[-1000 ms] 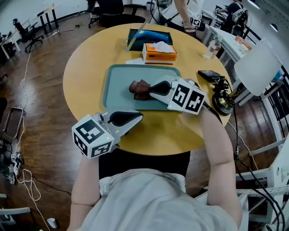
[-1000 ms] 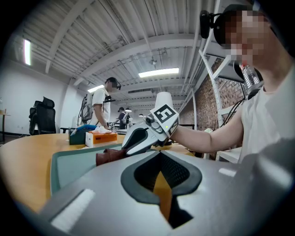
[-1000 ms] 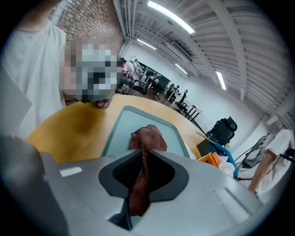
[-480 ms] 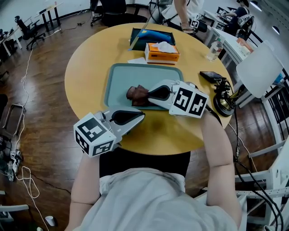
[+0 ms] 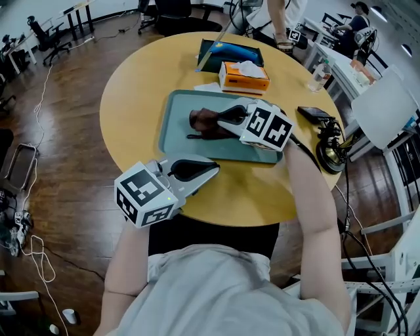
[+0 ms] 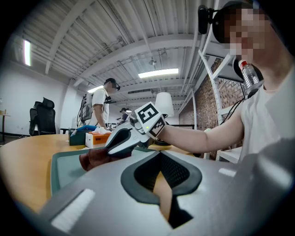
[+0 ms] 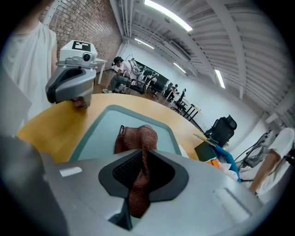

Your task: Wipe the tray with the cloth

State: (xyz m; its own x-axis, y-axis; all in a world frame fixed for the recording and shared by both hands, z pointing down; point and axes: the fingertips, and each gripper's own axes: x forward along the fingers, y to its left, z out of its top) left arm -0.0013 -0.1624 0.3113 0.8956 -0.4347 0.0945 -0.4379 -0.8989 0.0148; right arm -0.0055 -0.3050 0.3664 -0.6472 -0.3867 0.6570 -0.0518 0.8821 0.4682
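Observation:
A teal tray [image 5: 178, 141] lies on the round yellow table [image 5: 131, 98]. A brown cloth [image 5: 202, 122] rests on the tray's left half, with my right gripper [image 5: 222, 119] shut on it. In the right gripper view the cloth [image 7: 138, 138] runs between the jaws and bunches on the tray [image 7: 99, 126]. My left gripper [image 5: 211, 170] is shut on nothing and hovers just before the tray's near edge. The left gripper view shows the right gripper [image 6: 110, 148] pressing the cloth [image 6: 92, 159] onto the tray [image 6: 64, 168].
Beyond the tray stand an orange tissue box [image 5: 244, 75] and a dark blue box [image 5: 226, 52], with white paper [image 5: 207, 87] beside them. A phone [image 5: 314, 113], a water bottle [image 5: 319, 73] and black cabled gear [image 5: 331, 154] lie at the right. A person [image 5: 282, 20] stands behind the table.
My right gripper has drawn the cloth leftward and then toward the tray's far side. The left gripper has stayed near the tray's front edge.

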